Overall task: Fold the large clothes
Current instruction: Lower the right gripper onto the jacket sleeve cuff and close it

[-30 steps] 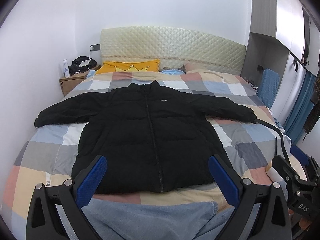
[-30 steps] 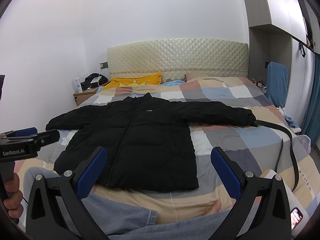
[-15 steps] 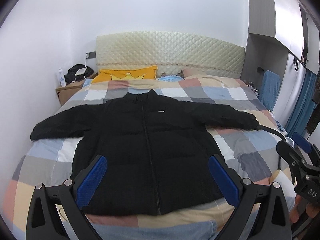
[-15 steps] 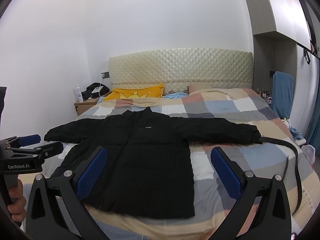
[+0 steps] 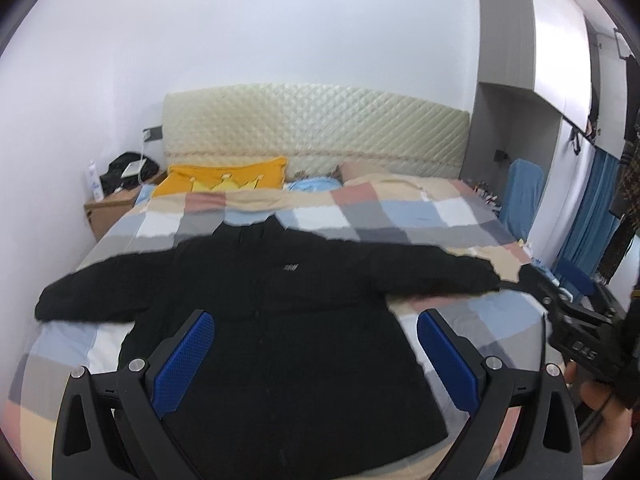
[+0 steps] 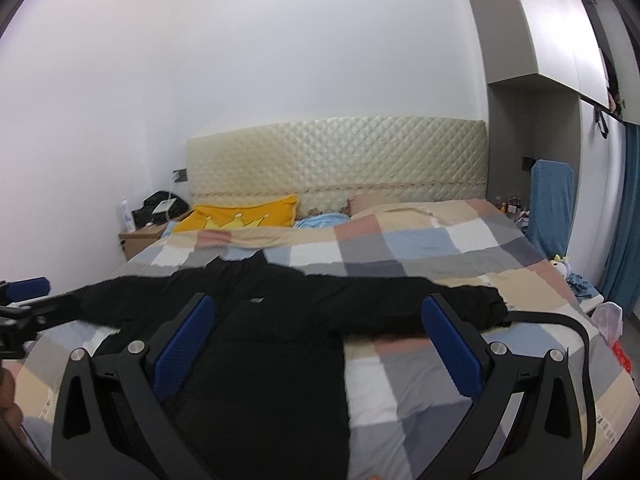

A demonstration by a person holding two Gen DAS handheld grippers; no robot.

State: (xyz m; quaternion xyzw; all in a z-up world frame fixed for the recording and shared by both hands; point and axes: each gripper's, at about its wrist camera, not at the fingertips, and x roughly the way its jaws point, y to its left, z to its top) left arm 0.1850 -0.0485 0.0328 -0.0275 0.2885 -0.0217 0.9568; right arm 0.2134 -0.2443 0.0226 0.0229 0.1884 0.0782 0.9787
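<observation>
My left tongs (image 5: 316, 354) stand wide, blue pads (image 5: 184, 360) far apart, nothing between them. They hang above the lower body of the black puffer jacket (image 5: 280, 320). My right tongs (image 6: 318, 346) are just as wide and empty, above the jacket's right half and the checked quilt (image 6: 420, 248).

Jacket lies flat, front up, on the bed, collar toward the quilted headboard (image 5: 320, 132). Both sleeves spread straight out to the sides. Small pale logo on the chest (image 6: 256, 300). Hem is nearest me.

From the left view, the right tongs show at the far right edge, near the cuff of the jacket's sleeve; whether they touch it I cannot tell. From the right view, the left tongs show at the far left edge, near the other cuff.

Yellow crown pillow (image 6: 240, 218) at the head of the bed. Wooden nightstand (image 5: 108, 208) to the left with a black bag on it. A black strap (image 6: 560, 320) curves over the quilt just beyond the right cuff. Both views are somewhat blurred.
</observation>
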